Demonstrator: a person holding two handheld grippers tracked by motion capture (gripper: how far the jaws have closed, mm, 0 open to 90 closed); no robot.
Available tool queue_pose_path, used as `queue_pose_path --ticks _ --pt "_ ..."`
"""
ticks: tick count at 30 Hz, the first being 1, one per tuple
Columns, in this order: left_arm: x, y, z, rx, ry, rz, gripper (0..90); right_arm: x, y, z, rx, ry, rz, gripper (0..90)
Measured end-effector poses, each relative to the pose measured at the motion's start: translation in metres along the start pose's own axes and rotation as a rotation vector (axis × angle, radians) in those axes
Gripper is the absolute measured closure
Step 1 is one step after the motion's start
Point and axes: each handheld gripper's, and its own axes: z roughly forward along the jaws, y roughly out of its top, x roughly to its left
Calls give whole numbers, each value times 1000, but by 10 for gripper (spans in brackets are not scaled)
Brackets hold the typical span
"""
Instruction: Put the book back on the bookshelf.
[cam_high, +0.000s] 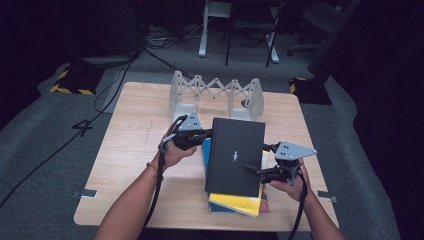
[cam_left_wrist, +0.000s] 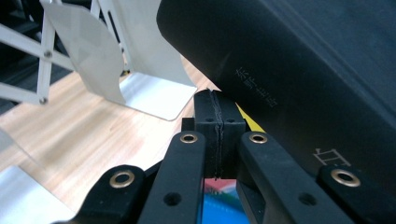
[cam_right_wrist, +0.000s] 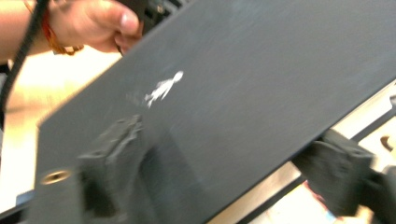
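At the centre of the high view, the black book (cam_high: 235, 156) lies atop a book stack (cam_high: 239, 203) on the counter (cam_high: 130, 165). The right gripper (cam_high: 256, 171) clamps its edge; the left gripper (cam_left_wrist: 217, 122), jaws together, presses beneath its corner.

White folding rack (cam_high: 216, 92) (far table (cam_high: 135, 150) edge)

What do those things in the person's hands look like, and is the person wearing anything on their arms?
Each tool is black, with two flat jaws held by brass-ringed bolts and blocky black pads. The left tool and right tool each carry a grey three-cornered plate on top and trail a black cable. The forearms are bare of sleeves; an orange bracelet circles the left wrist.
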Motion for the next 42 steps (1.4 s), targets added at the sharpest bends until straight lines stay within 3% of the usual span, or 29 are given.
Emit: queue_pose_path --ticks 7,10,14,16,20,22,25,37,39,42 --pt "-6 16 -2 -42 -23 21 898 8 12 -10 -83 38 -37 438" --pt "-10 24 -4 -50 -13 40 899 10 16 -13 -97 74 -65 502" --pt "-15 33 -6 -11 40 83 898 11 21 -16 -102 79 -100 558" --pt "-16 34 -7 -1 51 78 898 12 24 -19 -124 101 -114 591" --pt "-17 35 -11 -4 50 64 889 21 26 -21 -129 90 -156 601" --pt "-17 35 -14 -6 57 28 805 26 25 -23 -137 83 -171 605" --pt "-15 30 -20 -12 23 -9 729 28 23 -25 -140 85 -179 613" --pt "-26 6 -32 32 24 -7 590 27 21 -24 -147 84 -166 613" --pt "-32 -2 -34 63 25 12 573 26 20 -24 -147 85 -164 612" --pt "-37 -9 -38 80 16 -2 540 26 20 -24 -151 85 -157 612"
